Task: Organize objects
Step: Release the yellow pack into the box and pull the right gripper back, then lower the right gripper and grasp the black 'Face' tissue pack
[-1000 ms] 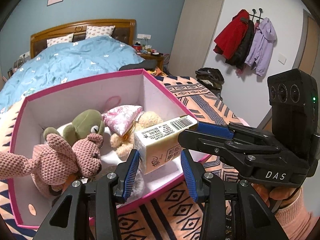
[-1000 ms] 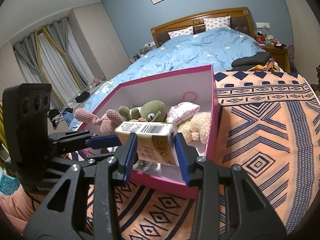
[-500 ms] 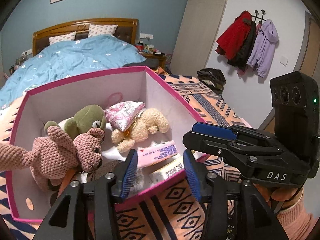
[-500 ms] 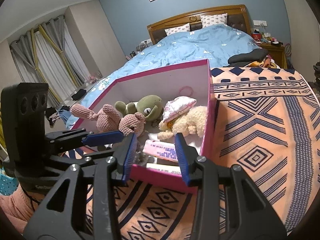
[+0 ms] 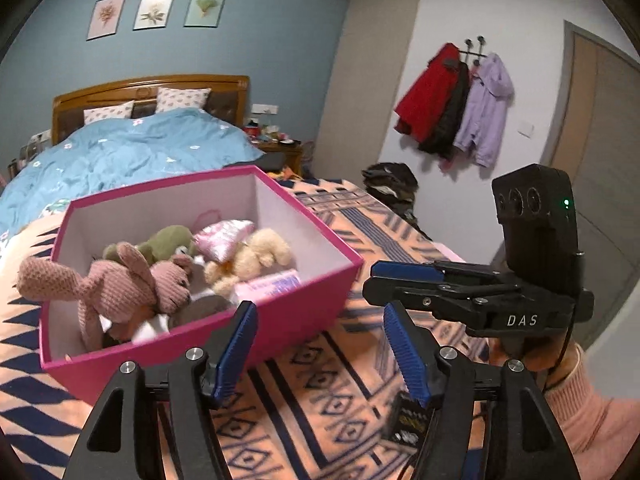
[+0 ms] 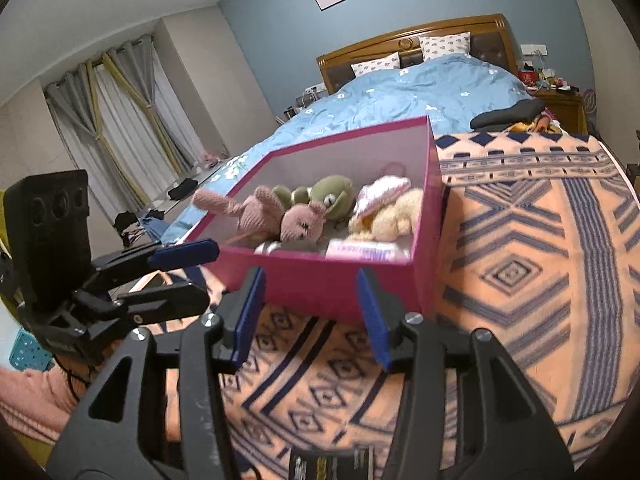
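Observation:
A pink box (image 5: 280, 320) (image 6: 340, 284) sits on the patterned blanket. It holds a pink knitted rabbit (image 5: 116, 284) (image 6: 276, 216), a green plush frog (image 5: 168, 240) (image 6: 332, 196), a cream plush (image 5: 256, 256) (image 6: 392, 212), a pink pouch (image 5: 228, 232) and a small carton (image 5: 268, 282) (image 6: 368, 250) lying flat. My left gripper (image 5: 320, 340) is open and empty in front of the box. My right gripper (image 6: 310, 316) is open and empty, also short of the box; it also shows in the left wrist view (image 5: 404, 280).
A small dark packet (image 5: 408, 424) (image 6: 320, 462) lies on the orange patterned blanket (image 6: 520, 280) near me. A bed with a blue duvet (image 5: 132, 156) stands behind. Coats (image 5: 452, 108) hang on the right wall. Curtains (image 6: 120, 120) are at the left.
A second ago my right gripper held the carton over the box; it let go and the carton now lies in the box. Both grippers have drawn back from the box.

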Demonstrator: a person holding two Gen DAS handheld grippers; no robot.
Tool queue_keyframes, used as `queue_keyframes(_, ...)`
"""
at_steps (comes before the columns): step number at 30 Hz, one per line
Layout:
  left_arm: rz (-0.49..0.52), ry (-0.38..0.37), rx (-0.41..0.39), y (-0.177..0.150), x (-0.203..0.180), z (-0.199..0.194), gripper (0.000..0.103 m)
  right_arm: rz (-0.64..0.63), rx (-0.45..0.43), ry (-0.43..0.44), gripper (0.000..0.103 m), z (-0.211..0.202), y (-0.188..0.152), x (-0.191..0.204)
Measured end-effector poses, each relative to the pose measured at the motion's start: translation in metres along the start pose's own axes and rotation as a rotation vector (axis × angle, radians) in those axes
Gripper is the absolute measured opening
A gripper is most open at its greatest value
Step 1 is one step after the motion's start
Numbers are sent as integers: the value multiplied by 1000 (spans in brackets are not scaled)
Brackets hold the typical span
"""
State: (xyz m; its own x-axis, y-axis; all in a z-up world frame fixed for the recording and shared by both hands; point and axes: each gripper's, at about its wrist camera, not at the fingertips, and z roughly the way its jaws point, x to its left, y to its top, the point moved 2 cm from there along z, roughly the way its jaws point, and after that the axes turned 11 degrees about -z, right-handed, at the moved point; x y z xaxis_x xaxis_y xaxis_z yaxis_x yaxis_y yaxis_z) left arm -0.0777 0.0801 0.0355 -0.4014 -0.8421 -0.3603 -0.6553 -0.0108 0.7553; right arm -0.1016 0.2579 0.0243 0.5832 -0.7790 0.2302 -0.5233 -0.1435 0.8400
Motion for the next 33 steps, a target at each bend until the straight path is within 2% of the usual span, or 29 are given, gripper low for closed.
queue_keyframes(7,-5,-52,108,-42,-16,16,67,58,39,-16,52,-21,-40,-2)
queue_keyframes(16,-33,-98,316,-102,-31,49,67,164,138,-44,52,-23,-90,-18)
queue_keyframes(22,-60,-166,392,-122,-39,56,67,211,199,-34,52,-17,-114,-23)
queue_keyframes(29,-86,-178,439,-133,-42,59,56,231,236,2,52,-10,-126,-21)
queue_keyframes(33,-101,-176,444,-133,-41,61,44,235,245,19,42,-7,-128,-19)
